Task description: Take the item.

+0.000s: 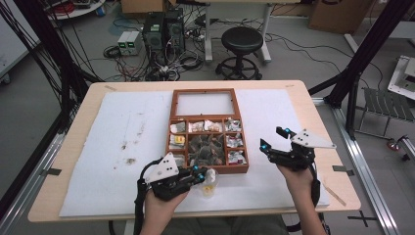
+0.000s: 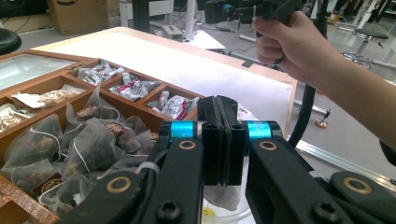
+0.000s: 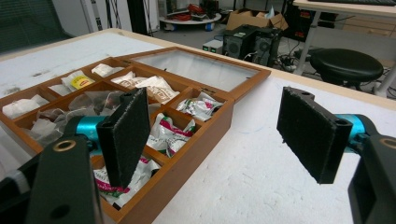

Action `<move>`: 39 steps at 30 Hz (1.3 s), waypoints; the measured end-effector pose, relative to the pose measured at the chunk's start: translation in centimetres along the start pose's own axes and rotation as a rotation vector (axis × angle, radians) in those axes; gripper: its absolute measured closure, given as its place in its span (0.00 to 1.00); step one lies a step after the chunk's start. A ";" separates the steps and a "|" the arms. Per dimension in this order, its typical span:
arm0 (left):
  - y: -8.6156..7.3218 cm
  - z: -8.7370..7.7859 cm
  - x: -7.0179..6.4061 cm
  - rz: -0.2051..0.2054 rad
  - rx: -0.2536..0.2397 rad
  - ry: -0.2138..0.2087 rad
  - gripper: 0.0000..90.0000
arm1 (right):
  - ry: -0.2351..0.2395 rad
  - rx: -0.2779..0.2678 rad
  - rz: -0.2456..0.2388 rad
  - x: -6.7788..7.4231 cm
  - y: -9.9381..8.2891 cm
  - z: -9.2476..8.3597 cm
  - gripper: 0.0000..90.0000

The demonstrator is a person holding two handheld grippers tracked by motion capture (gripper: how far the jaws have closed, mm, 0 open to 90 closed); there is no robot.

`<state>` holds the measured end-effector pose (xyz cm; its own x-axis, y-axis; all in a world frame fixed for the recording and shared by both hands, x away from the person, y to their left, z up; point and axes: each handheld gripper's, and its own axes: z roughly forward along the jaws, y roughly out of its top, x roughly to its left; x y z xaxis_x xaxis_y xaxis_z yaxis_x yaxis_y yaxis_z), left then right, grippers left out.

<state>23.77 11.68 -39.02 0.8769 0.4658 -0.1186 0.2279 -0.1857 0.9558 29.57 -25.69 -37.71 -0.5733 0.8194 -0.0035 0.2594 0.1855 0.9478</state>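
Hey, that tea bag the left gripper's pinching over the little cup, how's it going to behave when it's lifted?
Probably floppy: the tea bag hangs limp below the shut left gripper. Likely very light, being thin mesh like the bags in the wooden box. It may swing or snag on the cup rim.

It was a robotics lab or workshop. Beyond the pale wooden desk (image 1: 58, 191), at twelve o'clock, two black computer towers (image 1: 163, 30) stood on the grey floor amid tangled cables (image 1: 172, 63), beside a round black stool on castors (image 1: 241, 49). Black metal frame struts (image 1: 369, 49) rose at two o'clock, and brown cardboard boxes (image 1: 337, 14) sat behind.
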 end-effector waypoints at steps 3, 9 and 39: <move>-0.3 0.2 0.0 0.001 0.005 0.000 0.98 | 0.001 -0.001 0.003 -0.1 0.0 0.0 0.29; -0.5 0.5 0.0 0.002 0.008 -0.008 0.98 | 0.001 -0.001 0.003 0.0 0.0 0.0 0.29; 0.0 -4.2 2.7 0.007 -0.074 0.228 0.36 | -0.006 0.008 0.009 -0.4 -0.3 -0.2 0.29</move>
<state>24.33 16.55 -38.17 0.7580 0.6498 -0.0565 0.1832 -0.1290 0.9746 29.55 -26.20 -37.96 -0.5659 0.8245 0.0034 0.2709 0.1820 0.9452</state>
